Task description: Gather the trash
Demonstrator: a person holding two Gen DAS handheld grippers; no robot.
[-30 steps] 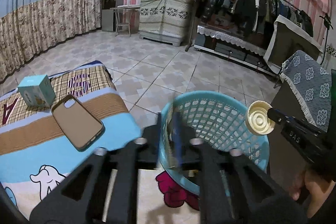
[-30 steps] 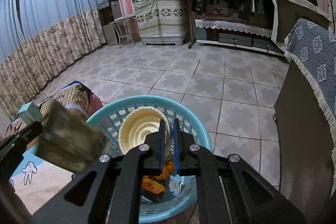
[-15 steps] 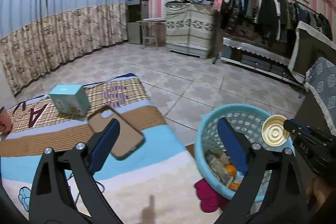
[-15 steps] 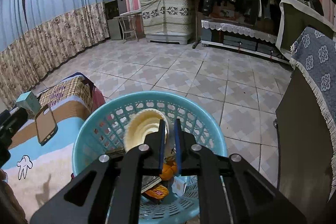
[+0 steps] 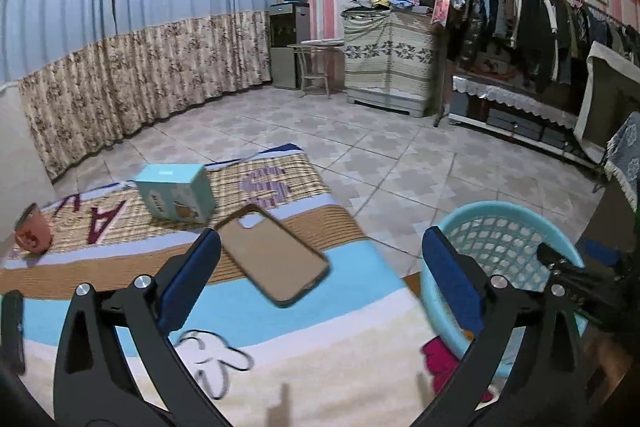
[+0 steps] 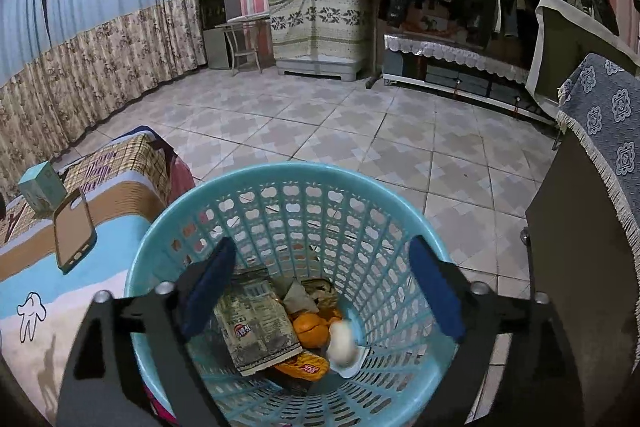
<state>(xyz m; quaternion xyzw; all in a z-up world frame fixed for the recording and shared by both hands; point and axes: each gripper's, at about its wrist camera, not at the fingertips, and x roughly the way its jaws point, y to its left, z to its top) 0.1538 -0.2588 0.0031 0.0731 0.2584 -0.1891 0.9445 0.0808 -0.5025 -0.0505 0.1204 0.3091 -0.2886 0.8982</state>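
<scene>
Inside basket (image 6: 280, 187): wrappers, orange peel, cream cup (image 6: 341, 347) at 5 o'clock. Both tools opening, nothing between; right tool (image 6: 320, 291), left tool (image 5: 320, 275). Remaining trash: none evident.

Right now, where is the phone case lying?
The phone case lies flat on the blanket, left of the blue basket in both views, with the small teal box just behind it.

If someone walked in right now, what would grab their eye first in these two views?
Probably the turquoise basket on the tiled floor, with wrappers and an orange in its bottom, framed by the opening right gripper. Next, the phone case lying on the cartoon blanket, beyond the empty left gripper.
</scene>
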